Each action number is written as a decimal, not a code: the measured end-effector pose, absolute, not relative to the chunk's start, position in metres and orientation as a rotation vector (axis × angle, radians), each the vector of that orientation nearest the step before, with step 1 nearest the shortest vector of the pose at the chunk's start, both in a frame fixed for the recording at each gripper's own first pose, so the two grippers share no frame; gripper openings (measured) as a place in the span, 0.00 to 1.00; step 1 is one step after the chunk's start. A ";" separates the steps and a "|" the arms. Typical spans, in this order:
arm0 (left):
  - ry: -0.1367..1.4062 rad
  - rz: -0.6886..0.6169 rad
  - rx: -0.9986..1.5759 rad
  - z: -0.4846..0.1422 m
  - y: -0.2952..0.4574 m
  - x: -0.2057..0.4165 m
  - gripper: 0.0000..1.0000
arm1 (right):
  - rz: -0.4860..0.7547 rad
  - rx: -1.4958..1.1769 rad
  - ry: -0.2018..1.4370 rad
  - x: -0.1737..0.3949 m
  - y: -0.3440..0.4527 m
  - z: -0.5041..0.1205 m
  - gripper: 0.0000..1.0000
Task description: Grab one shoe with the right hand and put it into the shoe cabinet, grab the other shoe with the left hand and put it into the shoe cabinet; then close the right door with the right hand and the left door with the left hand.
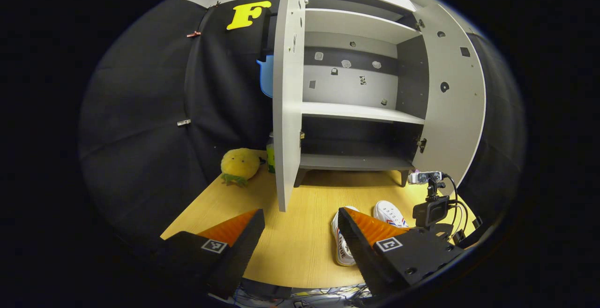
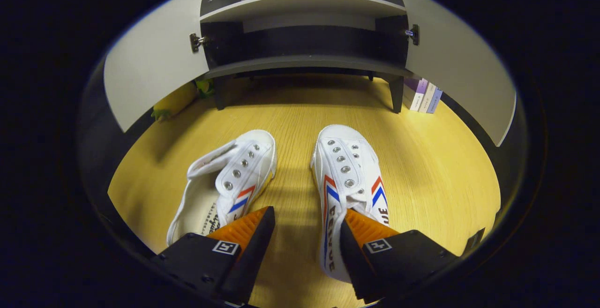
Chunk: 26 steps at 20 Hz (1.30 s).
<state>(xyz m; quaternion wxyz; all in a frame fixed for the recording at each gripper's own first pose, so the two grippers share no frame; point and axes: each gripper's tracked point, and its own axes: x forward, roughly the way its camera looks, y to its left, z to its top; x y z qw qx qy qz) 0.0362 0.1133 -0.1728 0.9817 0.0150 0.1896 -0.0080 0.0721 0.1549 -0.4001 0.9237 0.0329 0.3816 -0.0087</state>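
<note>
Two white canvas shoes with red and blue stripes lie side by side on the wooden table, toes toward the shoe cabinet [image 2: 304, 62]. In the right gripper view my right gripper [image 2: 304, 230] hangs open just above them. Its right finger [image 2: 363, 233] is over the heel opening of the right shoe [image 2: 347, 172], and its left finger [image 2: 246, 230] is by the edge of the left shoe [image 2: 229, 181]. My left gripper [image 1: 300, 233] is open and holds nothing, back from the cabinet [image 1: 356, 111]. Both shoes [image 1: 344, 247] show behind its right finger. Left door [image 1: 287, 87] and right door [image 1: 452, 97] stand wide.
A yellow plush toy [image 1: 240, 163] and a green bottle [image 1: 270, 153] sit left of the cabinet, behind the left door. Books [image 2: 424, 94] stand right of the cabinet's leg. The right gripper's camera mount [image 1: 431, 209] is over the shoes. The cabinet's shelves are bare.
</note>
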 end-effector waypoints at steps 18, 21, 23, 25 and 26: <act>0.406 -0.040 0.088 -0.187 0.097 0.009 0.99 | -0.069 0.162 0.727 0.109 0.128 -0.373 0.05; 0.408 -0.048 0.094 -0.189 0.096 0.004 0.99 | -0.074 0.182 0.694 0.117 0.125 -0.357 0.05; 0.408 -0.052 0.098 -0.189 0.095 0.002 0.99 | -0.087 0.197 0.685 0.118 0.121 -0.352 0.05; 0.398 -0.054 0.103 -0.186 0.094 0.001 0.99 | -0.096 0.213 0.662 0.118 0.119 -0.341 0.05; 0.390 -0.056 0.107 -0.183 0.094 0.000 0.99 | -0.093 0.217 0.652 0.117 0.119 -0.335 0.05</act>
